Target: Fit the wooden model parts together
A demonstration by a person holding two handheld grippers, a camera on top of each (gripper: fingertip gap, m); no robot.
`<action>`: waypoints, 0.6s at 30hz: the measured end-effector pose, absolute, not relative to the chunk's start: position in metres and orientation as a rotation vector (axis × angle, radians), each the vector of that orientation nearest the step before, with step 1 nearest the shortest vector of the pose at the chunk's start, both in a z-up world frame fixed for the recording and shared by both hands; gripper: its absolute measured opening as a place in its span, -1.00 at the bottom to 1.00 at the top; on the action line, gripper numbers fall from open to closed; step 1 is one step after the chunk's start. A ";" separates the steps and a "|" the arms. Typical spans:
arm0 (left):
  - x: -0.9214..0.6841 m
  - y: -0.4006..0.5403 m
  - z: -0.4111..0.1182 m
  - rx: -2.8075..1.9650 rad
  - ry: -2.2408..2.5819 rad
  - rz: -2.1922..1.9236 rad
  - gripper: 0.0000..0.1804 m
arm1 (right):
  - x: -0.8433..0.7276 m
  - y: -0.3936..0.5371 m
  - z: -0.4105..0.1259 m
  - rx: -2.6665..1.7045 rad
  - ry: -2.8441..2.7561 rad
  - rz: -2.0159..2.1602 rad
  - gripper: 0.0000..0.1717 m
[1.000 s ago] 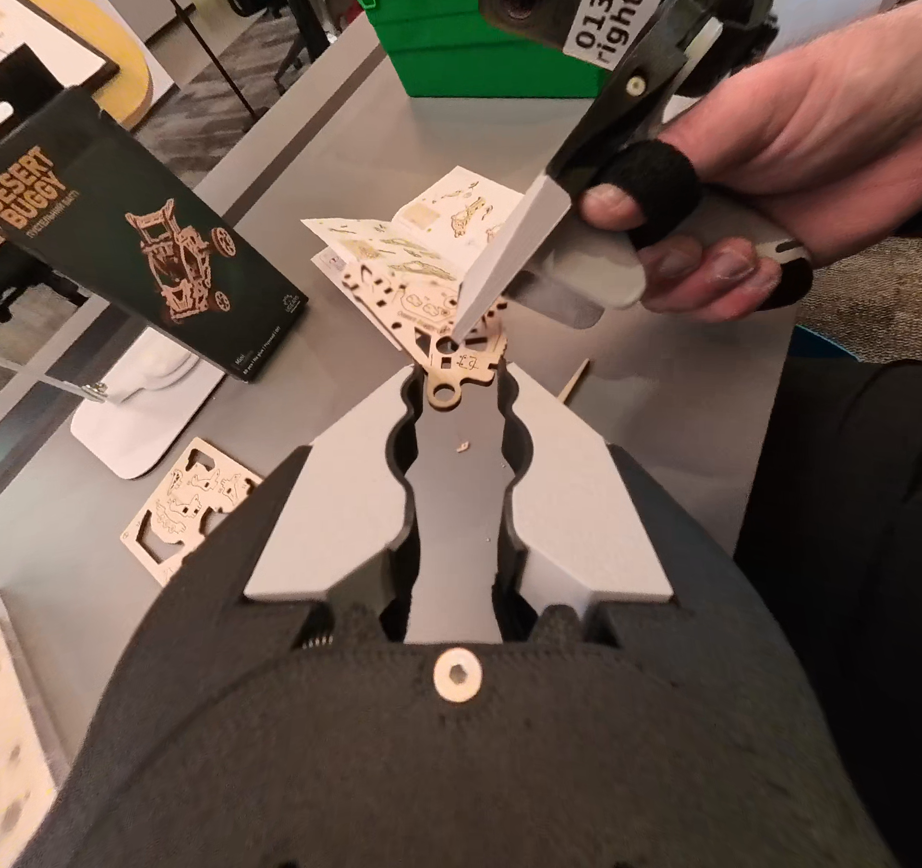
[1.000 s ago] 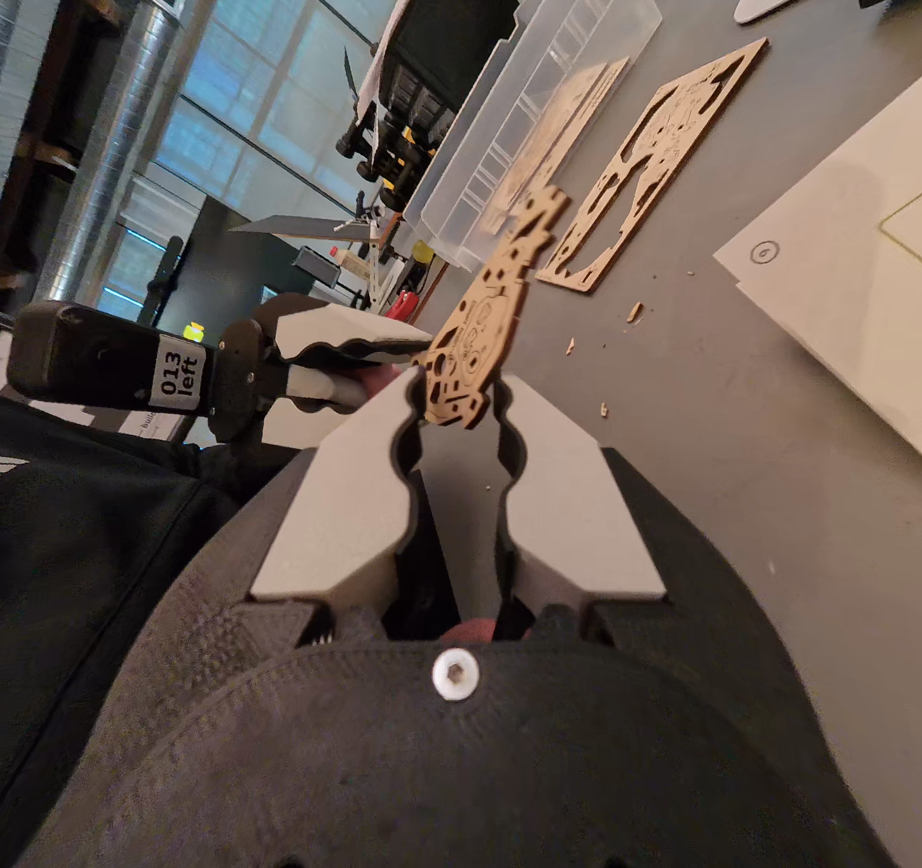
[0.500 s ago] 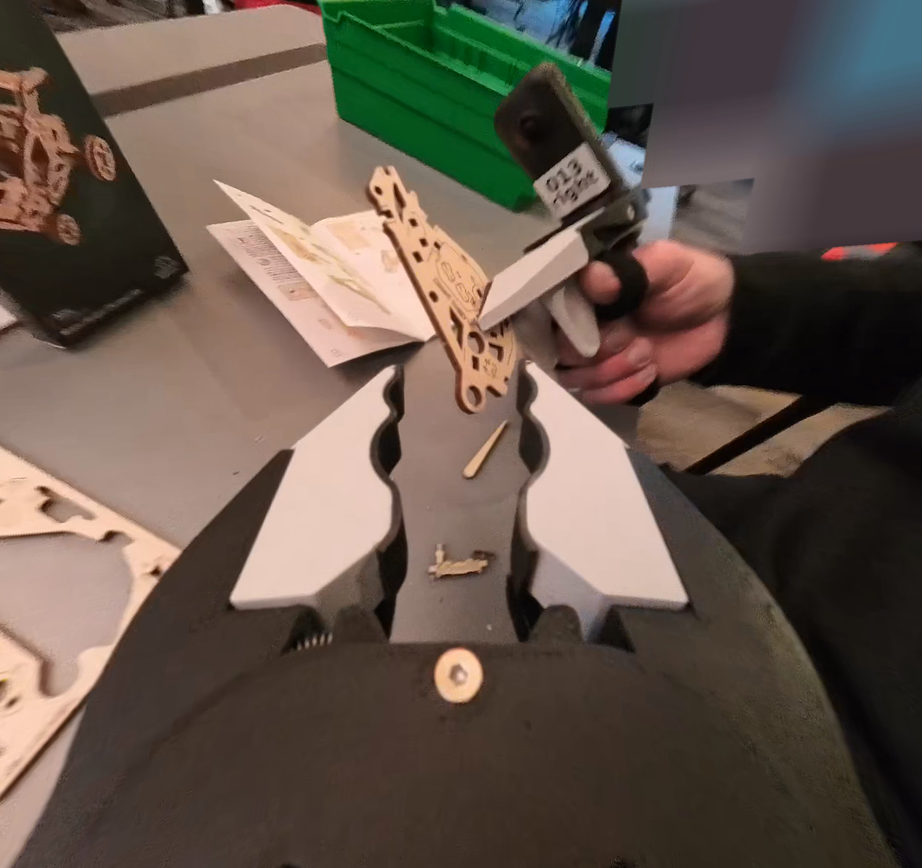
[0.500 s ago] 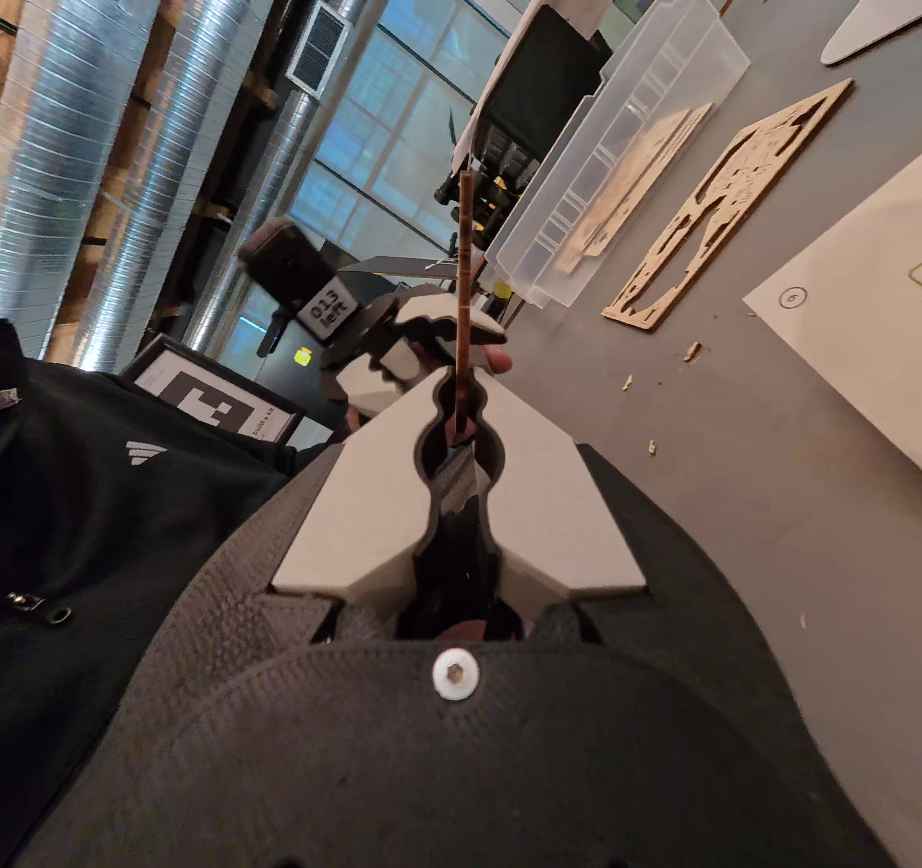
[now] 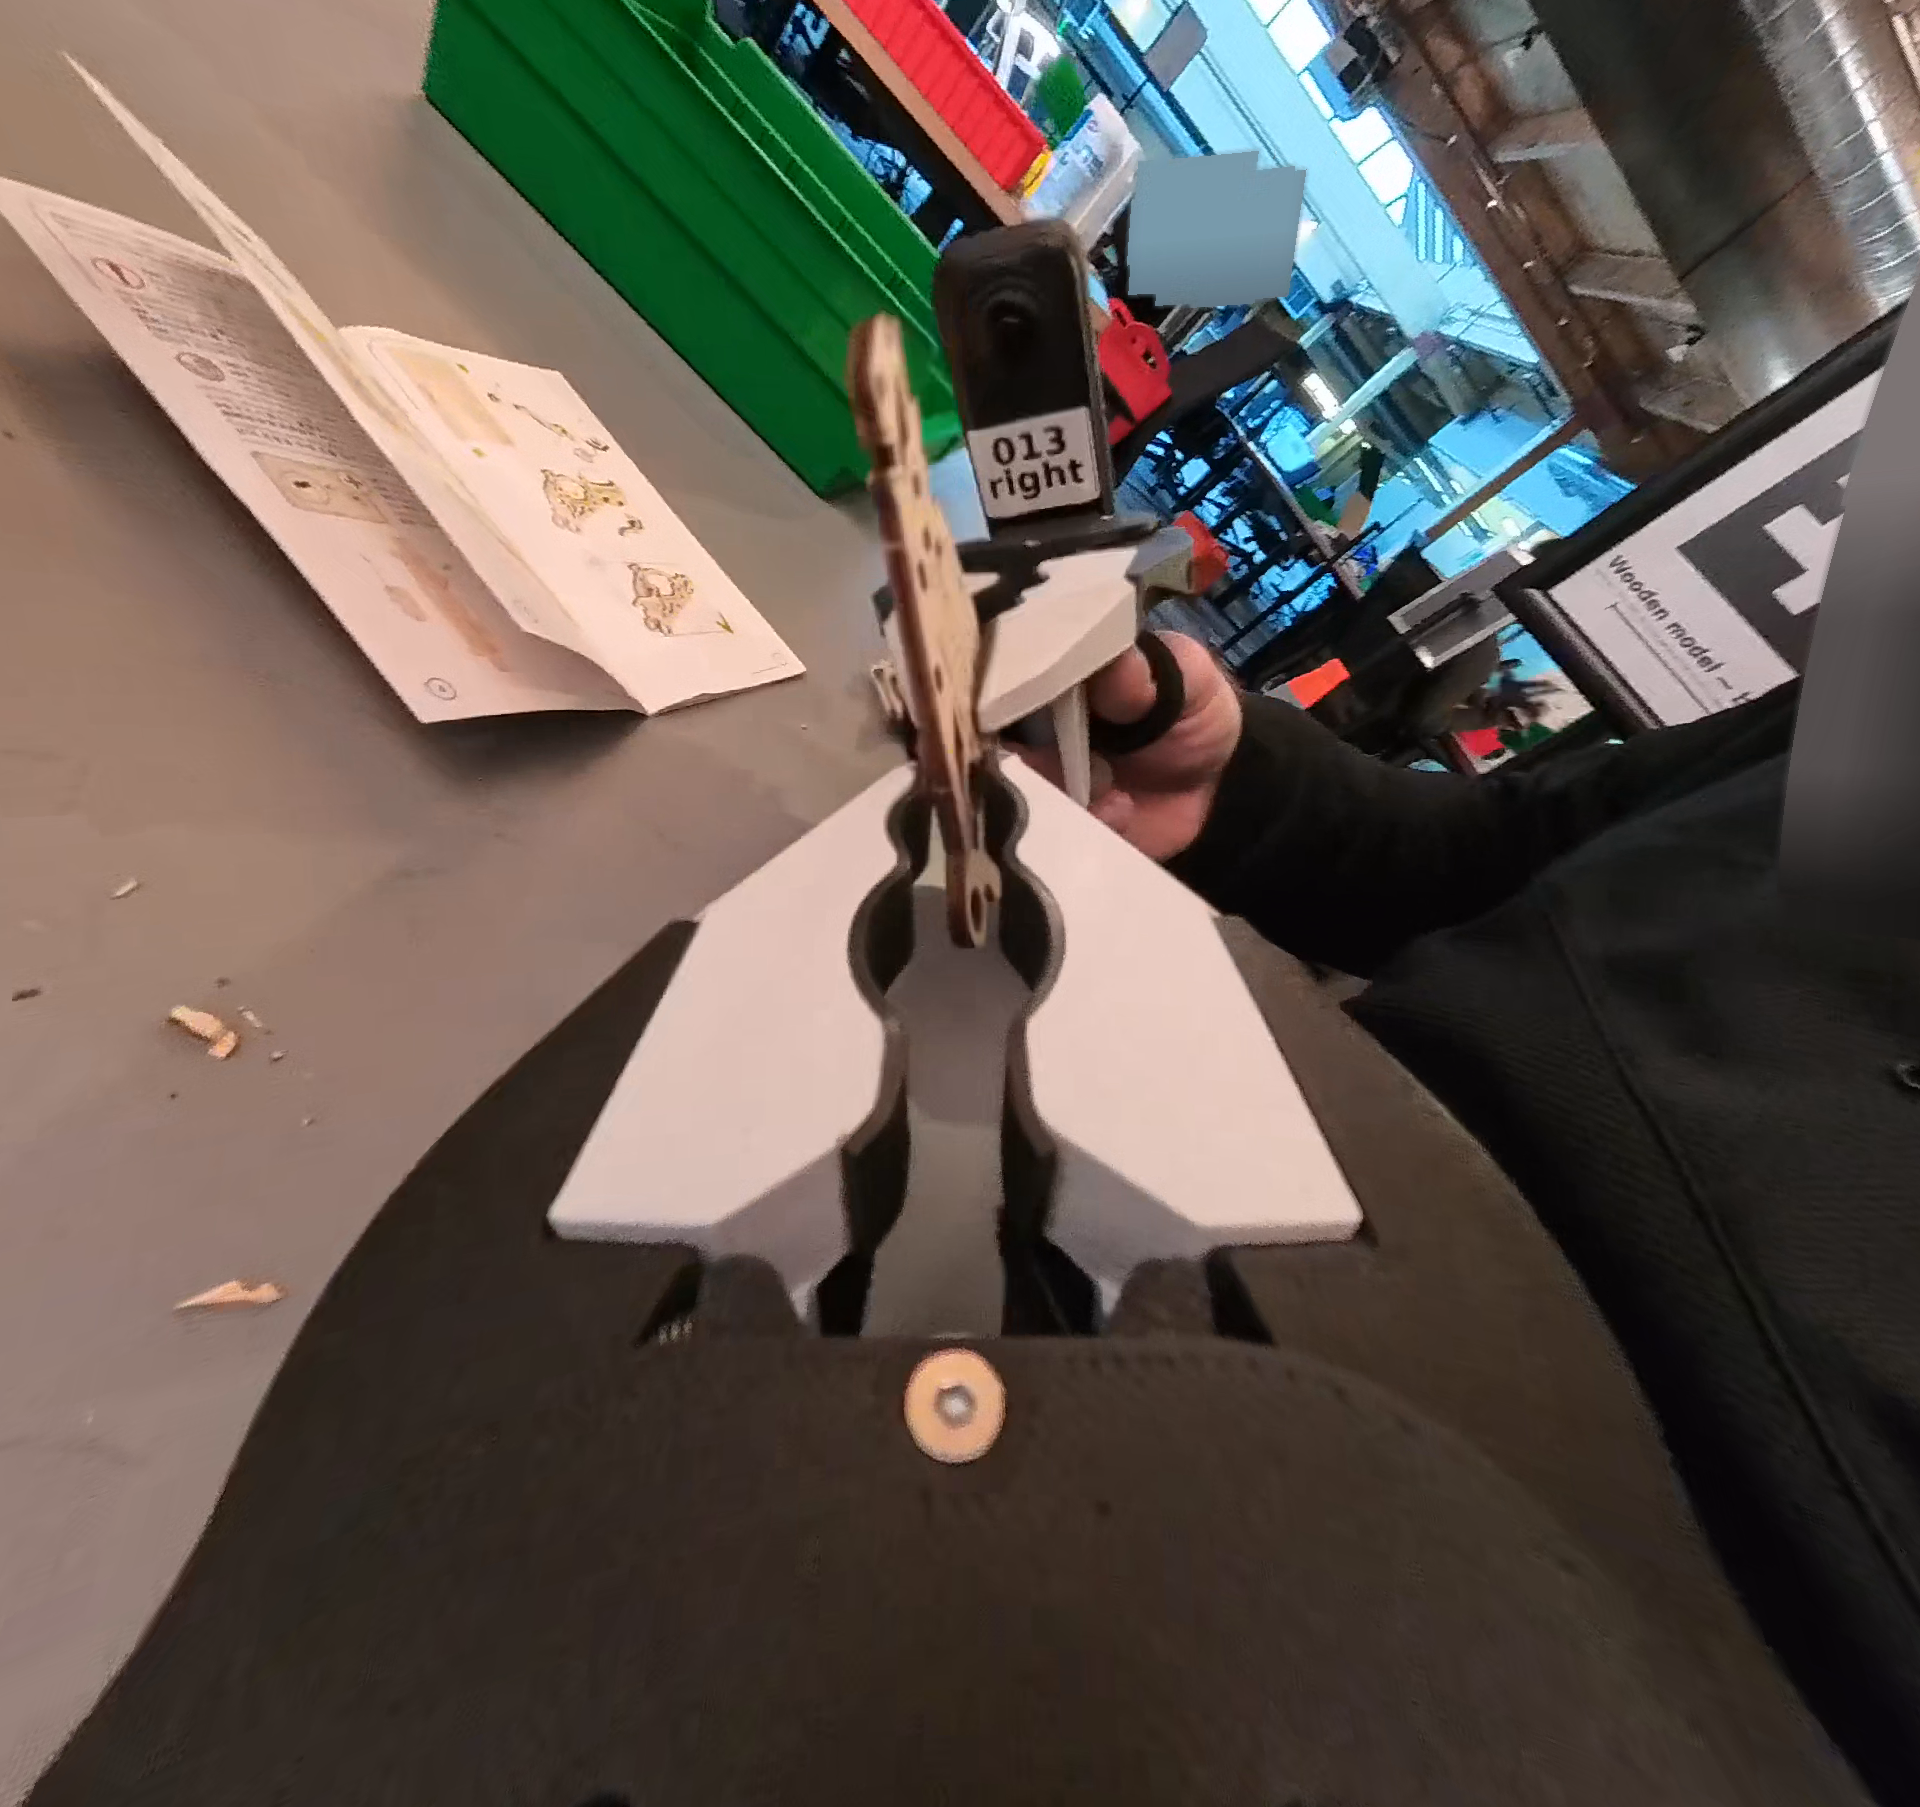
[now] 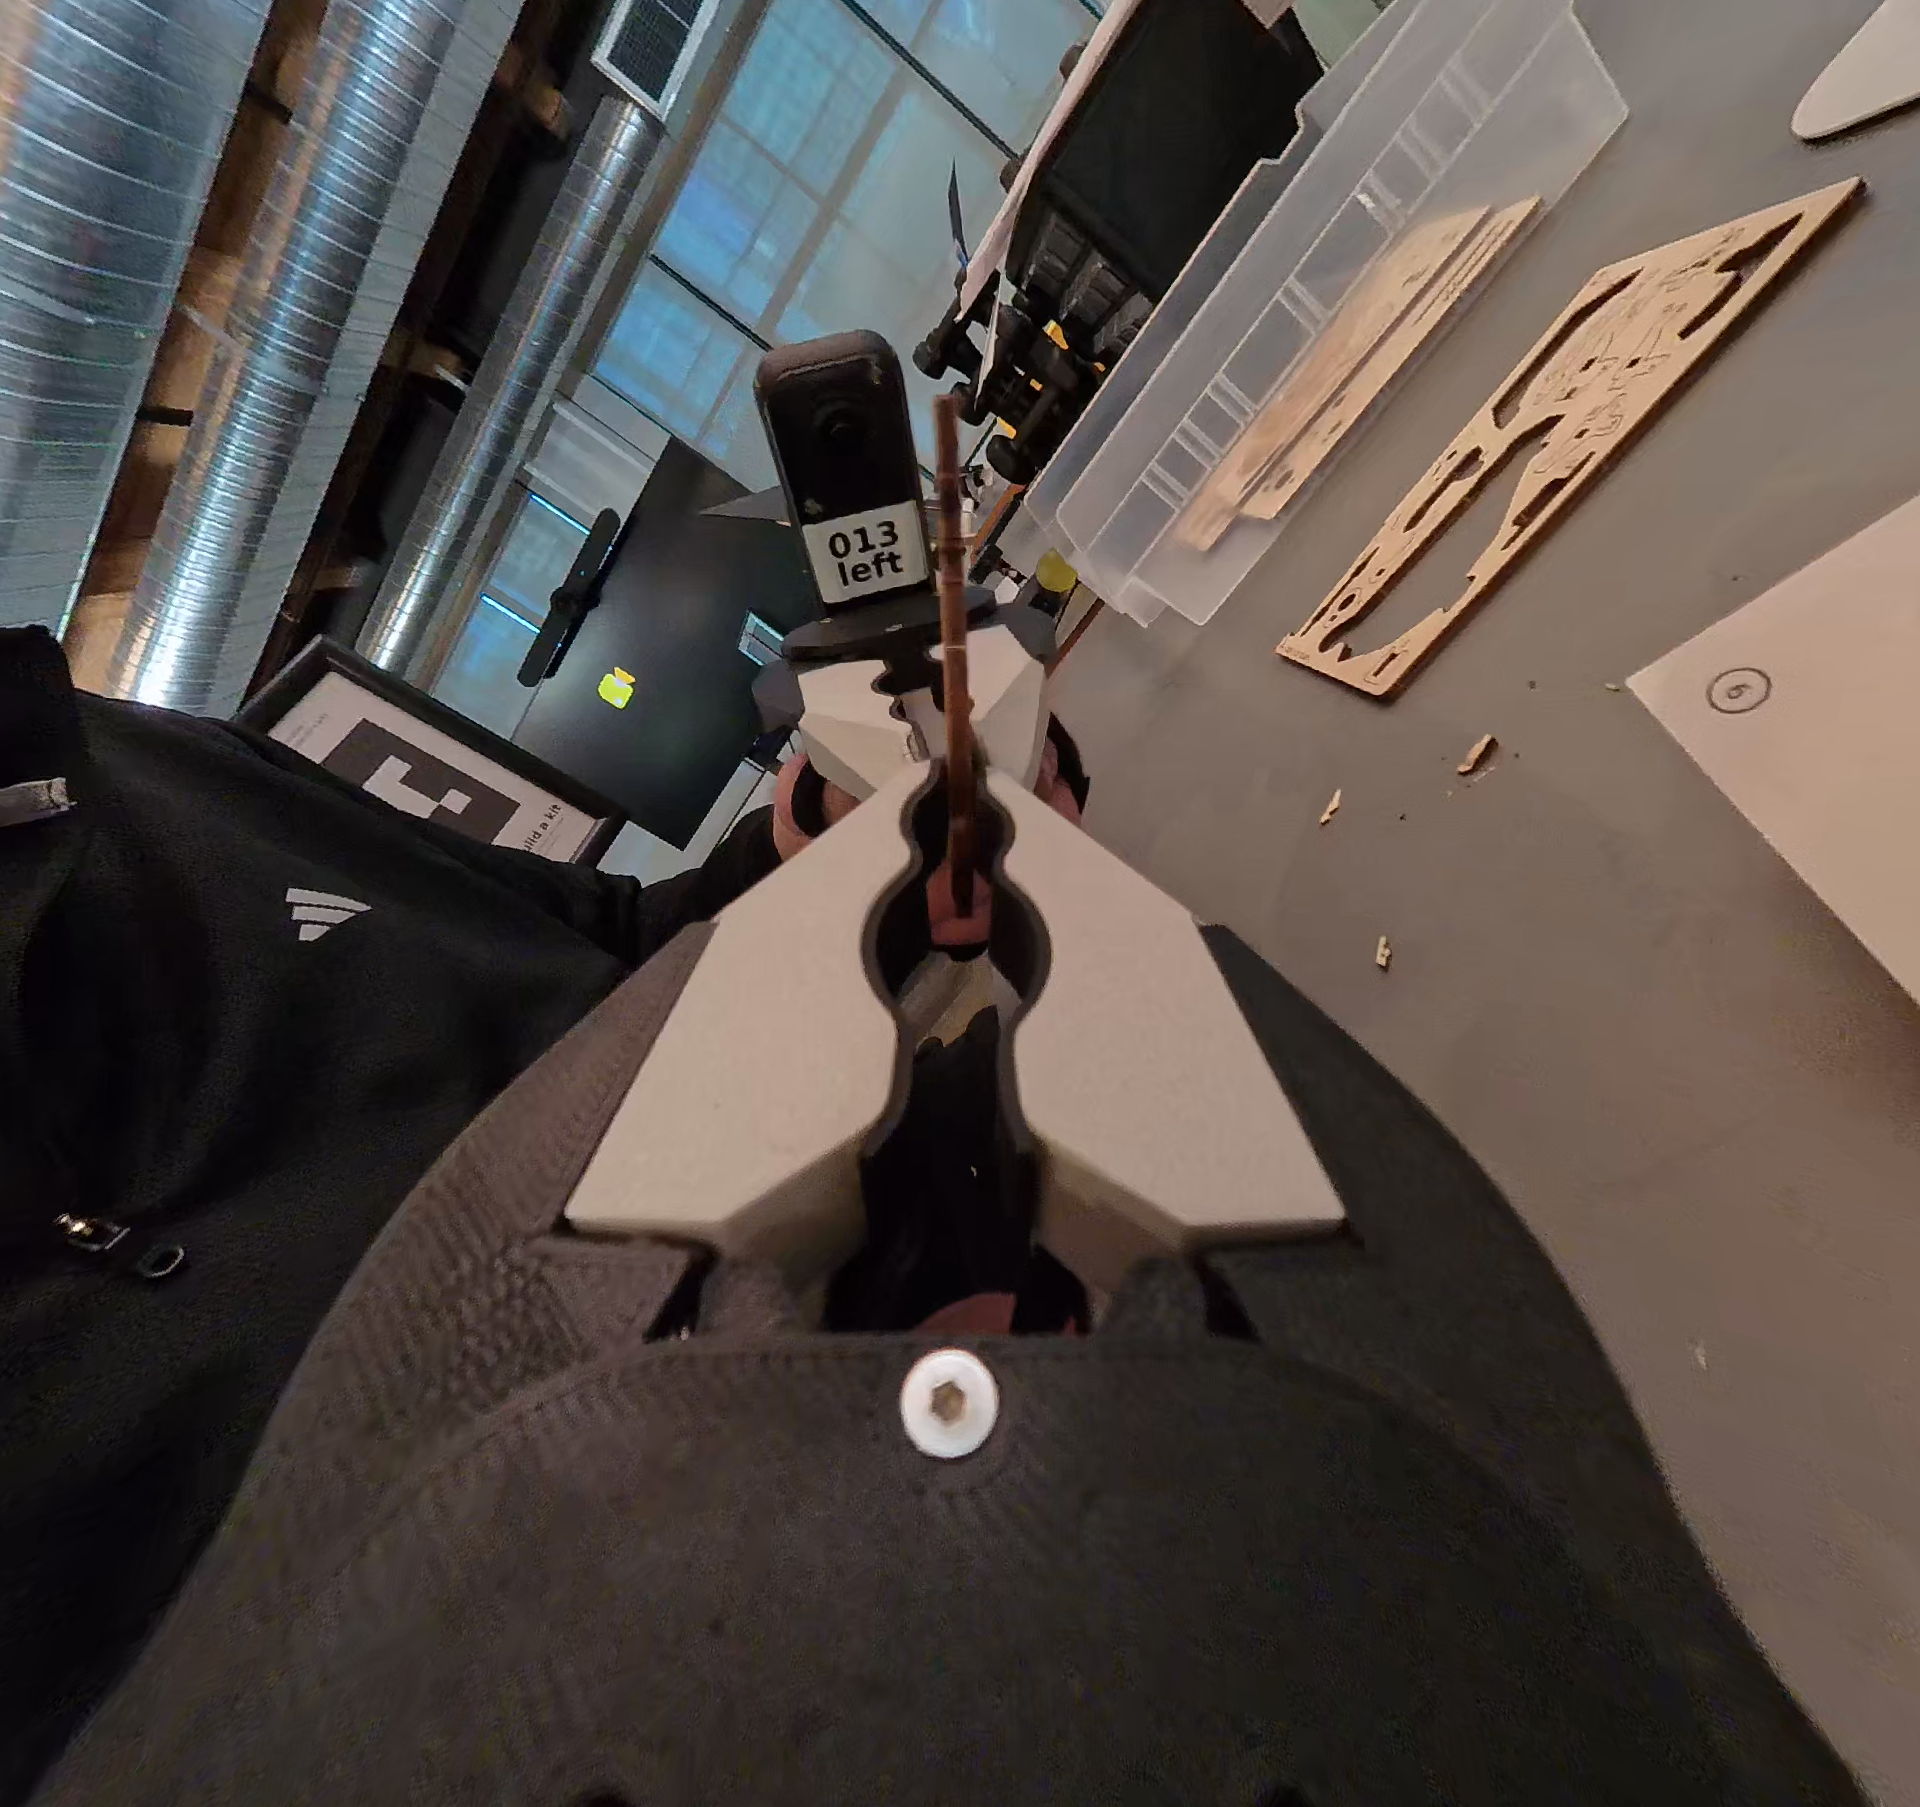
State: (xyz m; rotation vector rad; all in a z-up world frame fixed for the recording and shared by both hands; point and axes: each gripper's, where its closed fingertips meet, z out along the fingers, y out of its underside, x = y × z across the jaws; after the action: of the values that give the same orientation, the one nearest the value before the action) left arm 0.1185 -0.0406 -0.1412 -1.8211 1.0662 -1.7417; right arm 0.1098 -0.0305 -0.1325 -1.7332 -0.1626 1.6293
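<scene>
In the left wrist view, we are pinching the wooden part [image 5: 940, 677] with the left gripper [image 5: 958, 791], jaws narrow, above the table [image 5: 416, 822]. In the right wrist view, our right gripper [image 6: 958, 791] is clamping it edge-on, facing the left gripper.

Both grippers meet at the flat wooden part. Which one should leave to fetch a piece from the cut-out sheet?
Left, probably. The right gripper pinches the wooden part edge-on and can hold it alone; in its view the cut-out sheet lies on the table beyond the left gripper.
</scene>
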 end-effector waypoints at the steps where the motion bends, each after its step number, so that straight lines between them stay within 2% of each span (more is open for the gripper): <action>1: 0.118 -0.035 -0.140 -1.817 1.041 -1.716 -0.87 | 0.109 -0.031 -0.134 -1.739 -0.164 1.637 -0.99; 2: 0.118 -0.032 -0.140 -1.813 1.028 -1.702 -0.80 | 0.109 -0.031 -0.133 -1.734 -0.160 1.656 -0.99; 3: 0.118 -0.031 -0.137 -1.801 1.024 -1.717 -0.81 | 0.109 -0.032 -0.133 -1.736 -0.159 1.670 -0.99; 7: 0.120 -0.033 -0.131 -1.776 1.020 -1.795 -0.95 | 0.104 -0.037 -0.136 -1.764 -0.182 1.699 -0.99; 14: 0.126 -0.032 -0.136 -1.799 1.005 -1.732 -0.99 | 0.121 -0.020 -0.131 -1.743 -0.137 1.460 -0.86; 18: 0.129 -0.034 -0.135 -1.800 0.994 -1.728 -0.99 | 0.119 -0.019 -0.131 -1.771 -0.197 1.354 -0.90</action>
State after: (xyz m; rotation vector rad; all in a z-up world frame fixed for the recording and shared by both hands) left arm 0.1286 -0.0338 -0.1351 -1.7998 0.9943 -1.7283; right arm 0.1192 -0.0193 -0.1310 -1.7706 -0.1973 1.3538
